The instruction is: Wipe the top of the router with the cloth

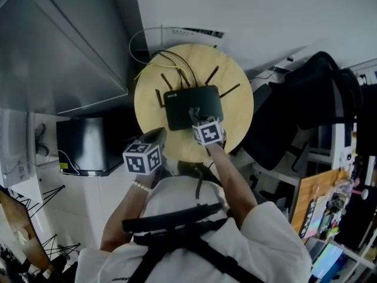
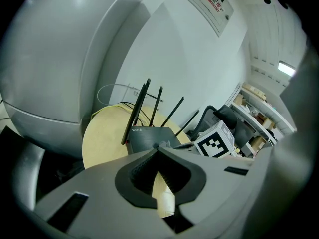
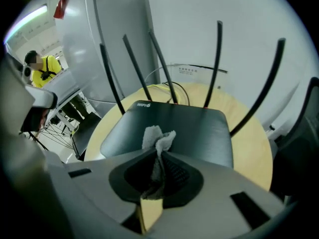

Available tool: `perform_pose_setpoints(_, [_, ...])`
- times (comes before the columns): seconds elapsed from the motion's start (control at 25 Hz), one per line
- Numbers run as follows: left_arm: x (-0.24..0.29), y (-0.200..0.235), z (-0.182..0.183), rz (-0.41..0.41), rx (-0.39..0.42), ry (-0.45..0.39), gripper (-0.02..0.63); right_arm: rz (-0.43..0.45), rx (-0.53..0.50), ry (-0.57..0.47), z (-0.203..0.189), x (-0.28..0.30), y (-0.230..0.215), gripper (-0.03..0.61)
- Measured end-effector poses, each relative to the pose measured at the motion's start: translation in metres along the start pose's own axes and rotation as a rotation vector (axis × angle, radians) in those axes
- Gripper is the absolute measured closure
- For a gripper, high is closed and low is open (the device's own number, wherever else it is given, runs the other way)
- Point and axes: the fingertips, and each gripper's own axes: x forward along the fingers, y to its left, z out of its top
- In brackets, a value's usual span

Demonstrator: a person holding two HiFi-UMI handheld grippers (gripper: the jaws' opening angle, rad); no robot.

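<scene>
Router sits on round table; right gripper fingers pinch cloth over it; left gripper fingers closed, empty.

A round wooden table stands by a white wall, beside what may be a metal cabinet.

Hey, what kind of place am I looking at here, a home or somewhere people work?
Probably an office or lab workroom rather than a home. A black office chair stands beside the round wooden table that holds the router, and cluttered shelving runs along one side.
</scene>
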Motion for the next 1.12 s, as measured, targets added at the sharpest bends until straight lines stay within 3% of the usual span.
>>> perform_pose_setpoints(0.4, [0.009,-0.009,0.003,-0.02,0.015,0.012,0.617,-0.152,0.104,0.031,-0.041,-0.027,-0.094,0.538])
perform_pose_setpoints(0.6, [0.007,-0.007,0.001,-0.018,0.015,0.013,0.617,-0.191,0.134,0.033,-0.052,-0.035,-0.115,0.538])
perform_pose_setpoints(1.12, [-0.001,-0.002,-0.007,-0.017,0.026,0.019,0.617,-0.106,0.1,0.003,-0.045,-0.027,-0.048,0.538])
